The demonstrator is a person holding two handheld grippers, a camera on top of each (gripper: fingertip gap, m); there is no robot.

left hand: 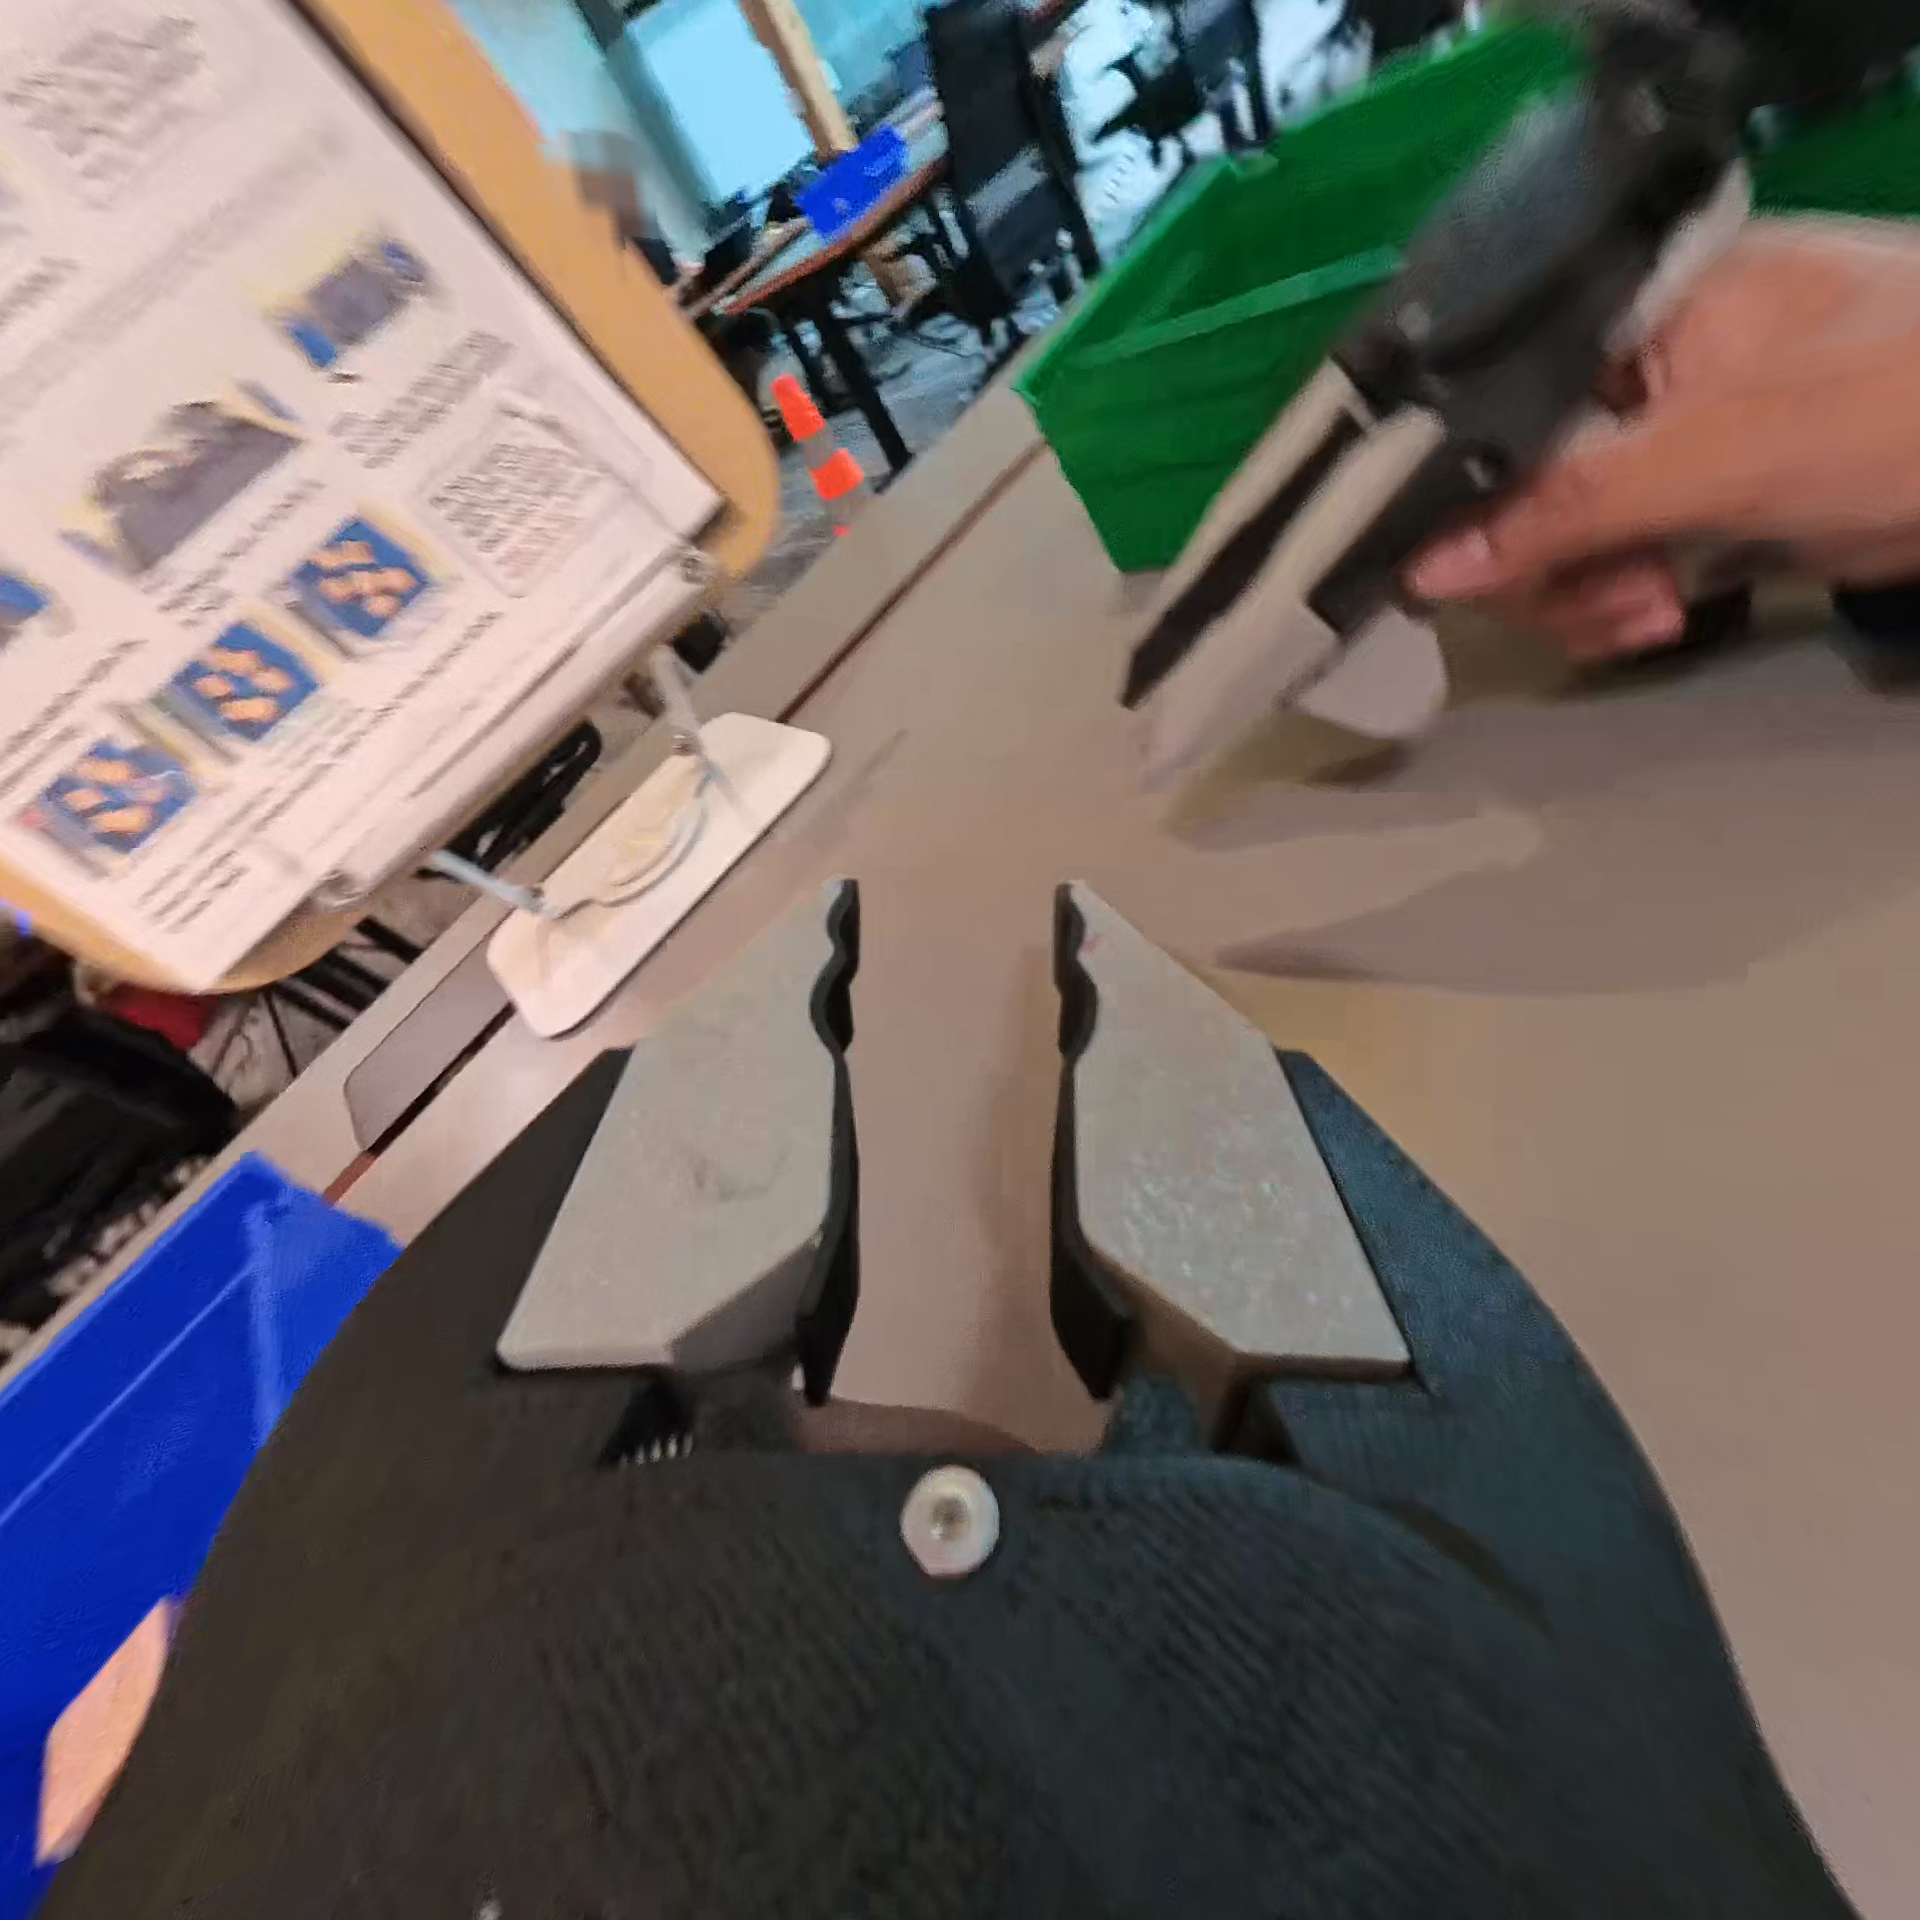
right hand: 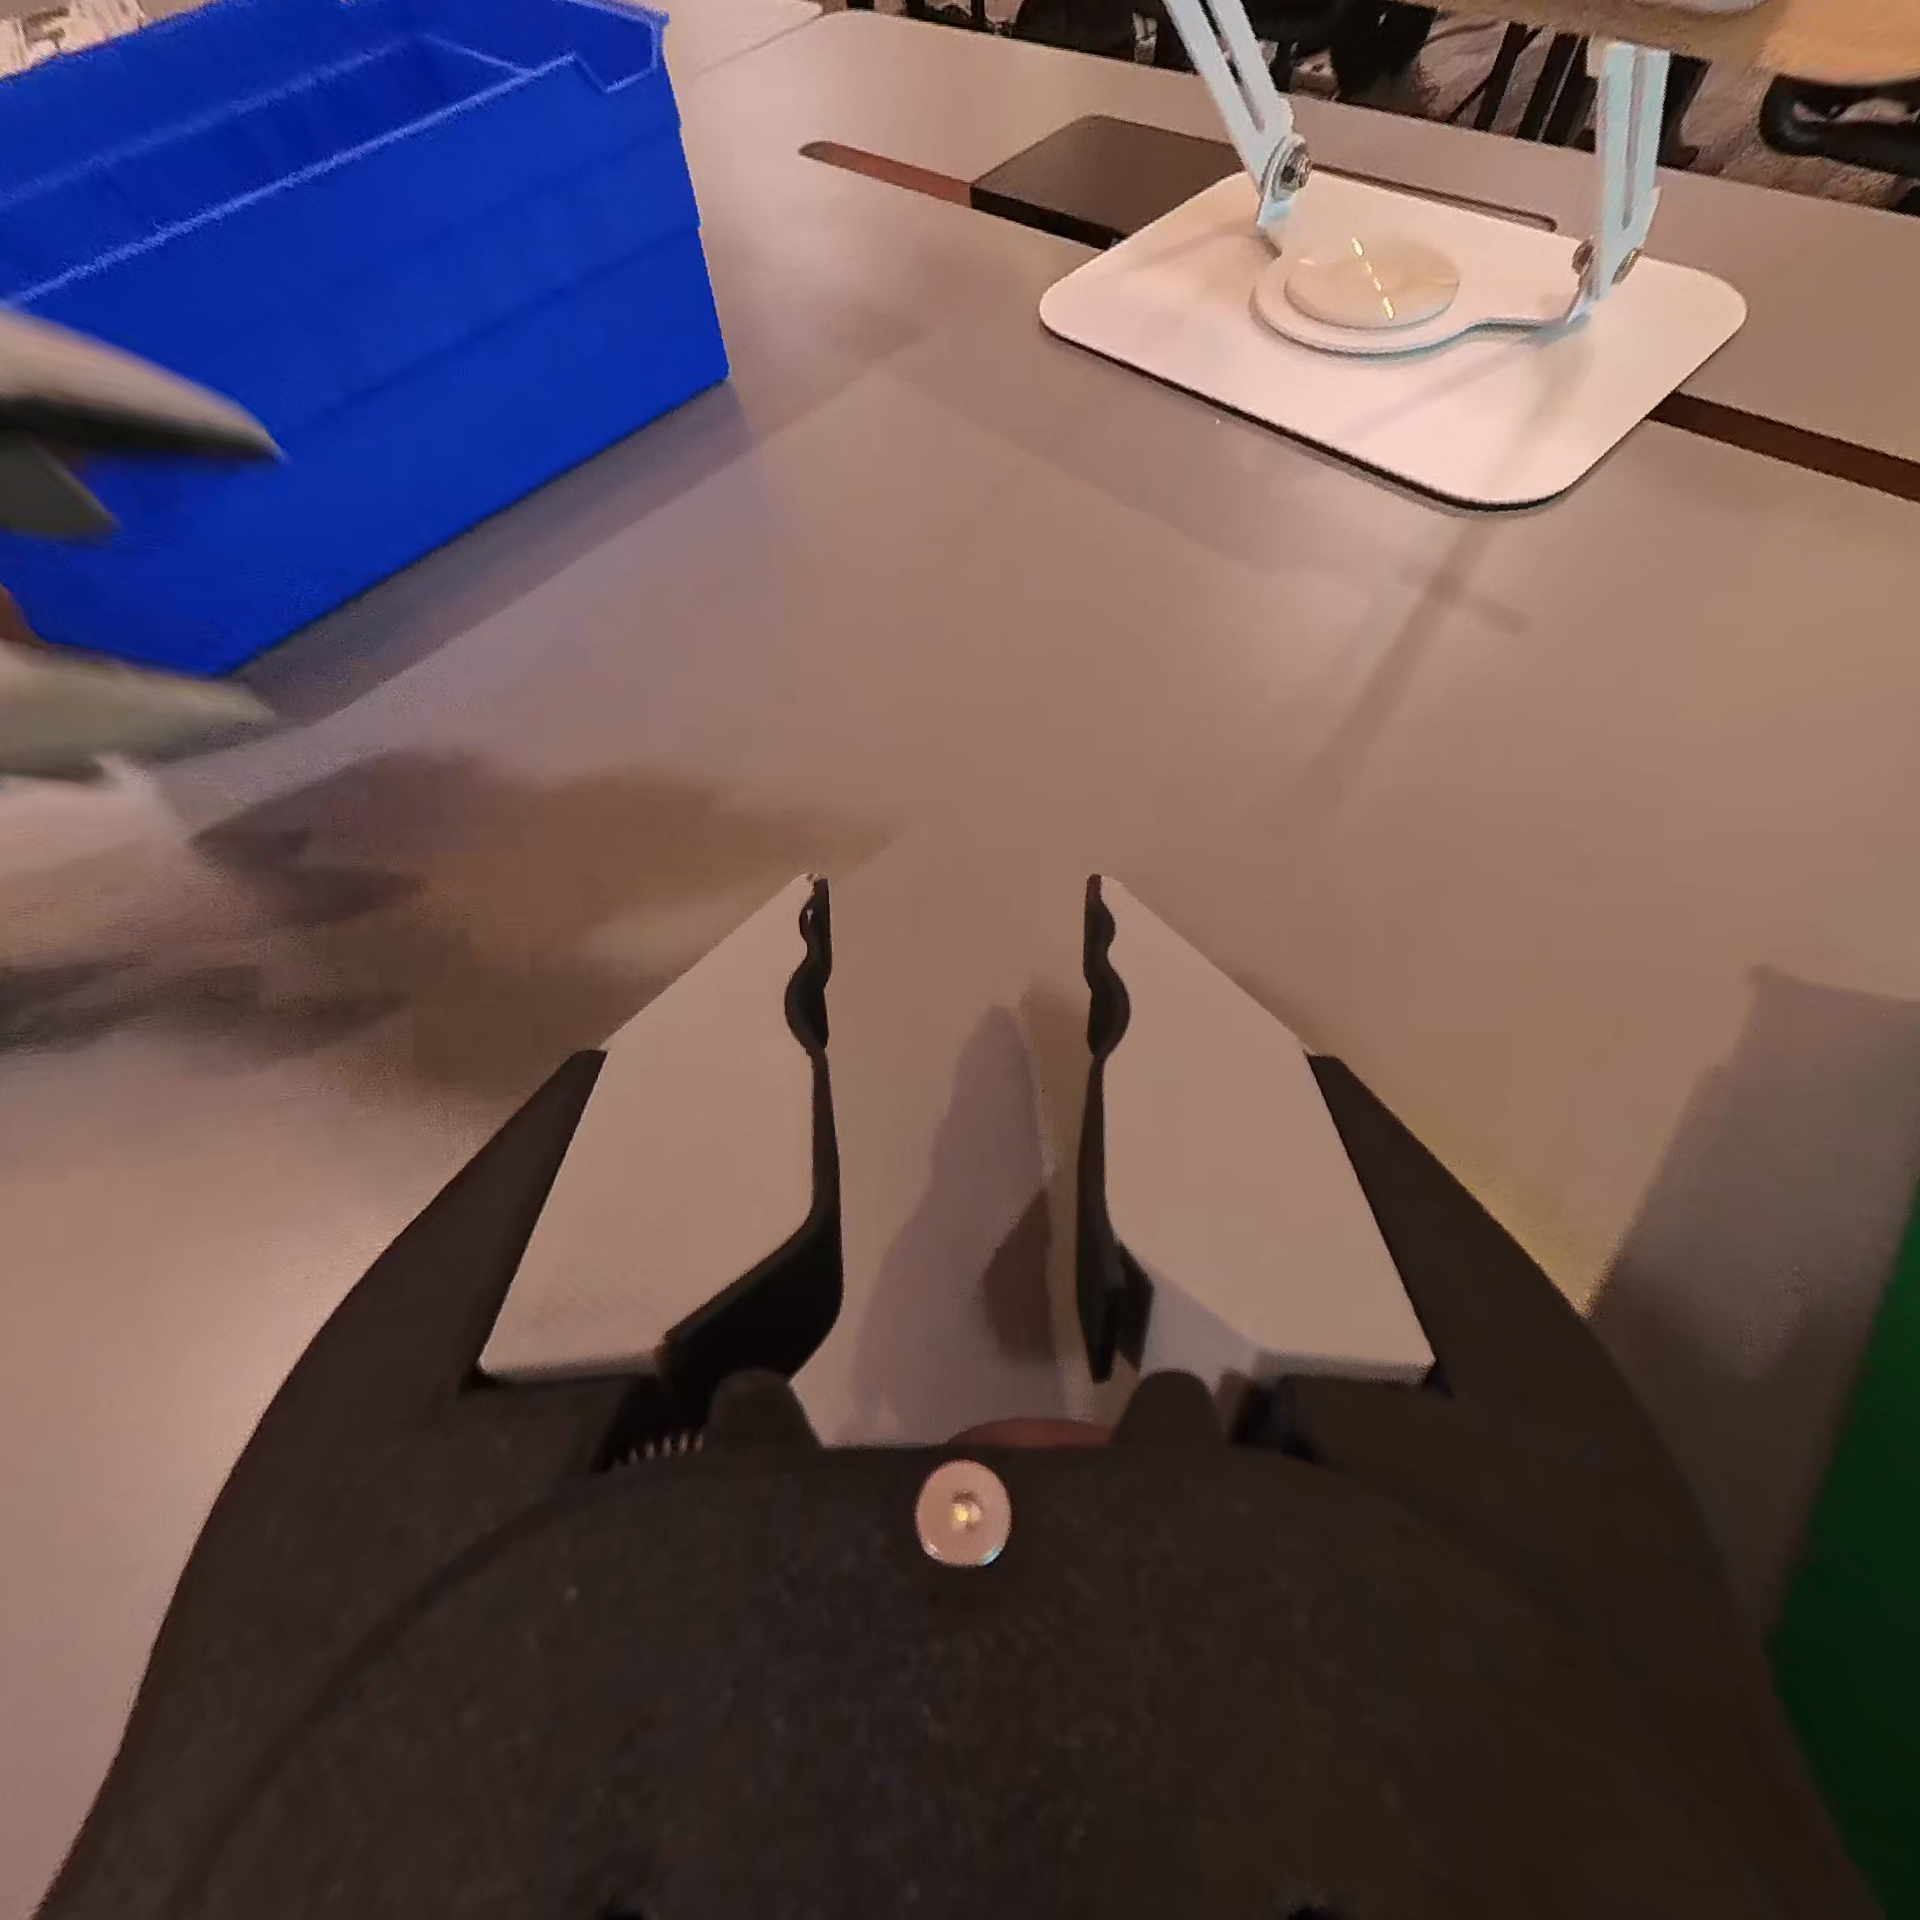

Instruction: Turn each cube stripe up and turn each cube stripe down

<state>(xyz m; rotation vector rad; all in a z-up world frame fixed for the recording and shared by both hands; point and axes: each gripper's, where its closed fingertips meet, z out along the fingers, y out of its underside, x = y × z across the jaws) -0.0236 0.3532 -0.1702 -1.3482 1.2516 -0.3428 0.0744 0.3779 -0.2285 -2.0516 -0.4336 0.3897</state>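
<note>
The left gripper hung low over the grey table, its two grey fingers apart with only bare tabletop showing in the gap. Across from it the right gripper was likewise spread, nothing between its fingers but the table's surface; seen from the left side it came in blurred from the right, a hand wrapped round its black body. No cube showed in either view, so where the cubes lay could not be told from here. A blue bin stood on the table on the left gripper's side, and its near wall sat just beside that gripper's body; what it held could not be made out. A green bin stood on the far side, behind the right gripper. Between the two, toward the table's back edge, a white stand rested flat on its plate, and its thin arms carried a tilted board with a printed sheet clipped on. Beyond the table an orange cone stood on the floor among desks and chairs
</note>
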